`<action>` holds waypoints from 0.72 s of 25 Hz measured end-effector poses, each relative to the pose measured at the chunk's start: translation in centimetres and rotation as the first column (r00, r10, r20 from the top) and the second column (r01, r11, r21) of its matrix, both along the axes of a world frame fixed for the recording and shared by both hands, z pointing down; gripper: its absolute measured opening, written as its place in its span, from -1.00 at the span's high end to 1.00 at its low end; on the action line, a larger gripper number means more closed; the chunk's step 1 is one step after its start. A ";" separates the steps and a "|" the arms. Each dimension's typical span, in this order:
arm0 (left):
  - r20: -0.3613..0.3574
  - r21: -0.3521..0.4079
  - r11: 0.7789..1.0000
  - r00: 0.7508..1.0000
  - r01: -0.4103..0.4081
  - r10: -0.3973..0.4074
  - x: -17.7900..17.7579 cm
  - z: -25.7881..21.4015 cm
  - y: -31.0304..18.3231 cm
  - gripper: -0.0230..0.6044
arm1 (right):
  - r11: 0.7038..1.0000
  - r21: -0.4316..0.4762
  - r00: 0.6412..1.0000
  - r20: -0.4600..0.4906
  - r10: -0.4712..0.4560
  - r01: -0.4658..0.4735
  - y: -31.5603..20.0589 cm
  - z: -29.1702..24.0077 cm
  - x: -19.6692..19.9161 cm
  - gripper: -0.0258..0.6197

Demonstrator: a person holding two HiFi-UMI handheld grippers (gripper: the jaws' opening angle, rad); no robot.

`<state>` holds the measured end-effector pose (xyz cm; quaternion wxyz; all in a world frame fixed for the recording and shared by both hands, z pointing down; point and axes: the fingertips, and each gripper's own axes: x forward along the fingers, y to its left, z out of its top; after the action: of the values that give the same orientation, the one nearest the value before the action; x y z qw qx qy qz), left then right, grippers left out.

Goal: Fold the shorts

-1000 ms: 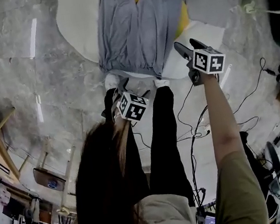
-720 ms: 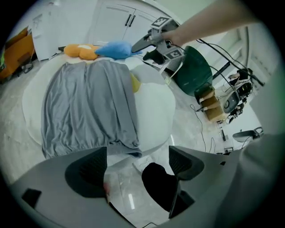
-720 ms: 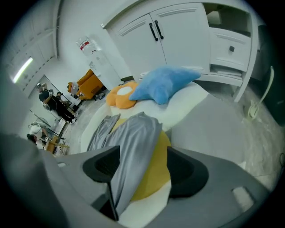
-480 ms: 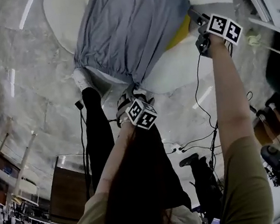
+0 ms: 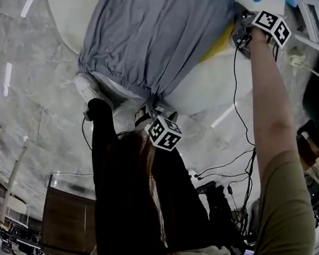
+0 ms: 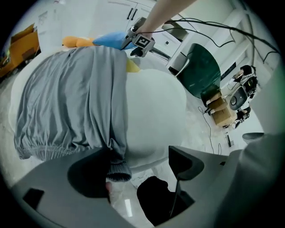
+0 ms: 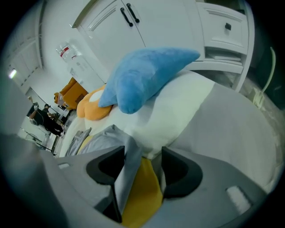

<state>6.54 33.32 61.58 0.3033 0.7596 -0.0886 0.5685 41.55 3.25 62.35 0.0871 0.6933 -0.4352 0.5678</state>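
A: Step in hand?
B: Taking hold. The shorts point(image 5: 153, 31) lie flat on the white desk point(image 6: 151, 116). Left tool point(image 6: 142, 158) gapes wide, waistband corner point(image 6: 116, 167) just inside one jaw. Right tool point(image 7: 142, 153) has just been closing round the leg hem point(image 7: 129, 164), apparently not yet pinching.
A: Next?
B: Probably pinch both, then fold.

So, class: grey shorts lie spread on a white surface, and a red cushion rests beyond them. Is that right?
No: the cushion is blue, not red, as the right gripper view shows. The grey shorts do lie spread on the white surface, with the cushion beyond them.
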 end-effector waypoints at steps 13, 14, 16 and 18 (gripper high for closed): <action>0.027 0.087 0.996 0.999 -0.032 0.030 -0.8 0.3 -0.8 0.56 | 0.998 0.023 0.988 0.146 0.055 -0.059 -0.9 0.7 -1.7 0.89; 0.030 0.095 0.995 0.999 -0.023 0.020 -1.0 0.1 -1.2 0.87 | 0.997 0.030 0.987 0.150 0.060 -0.065 -0.8 0.3 -1.6 0.89; 0.021 0.088 0.996 1.000 -0.009 0.007 -1.3 -0.3 -1.7 0.87 | 0.994 0.061 0.984 0.160 0.077 -0.088 -0.8 -0.9 -0.9 0.89; 0.002 0.082 0.997 1.000 -0.006 0.006 -1.5 -1.1 -1.8 0.87 | 0.992 0.083 0.983 0.165 0.083 -0.098 -0.5 -2.2 -0.4 0.89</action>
<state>5.07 31.48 60.47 0.2701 0.7711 -0.1100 0.5660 41.20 2.71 60.19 -0.0058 0.6673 -0.4341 0.6052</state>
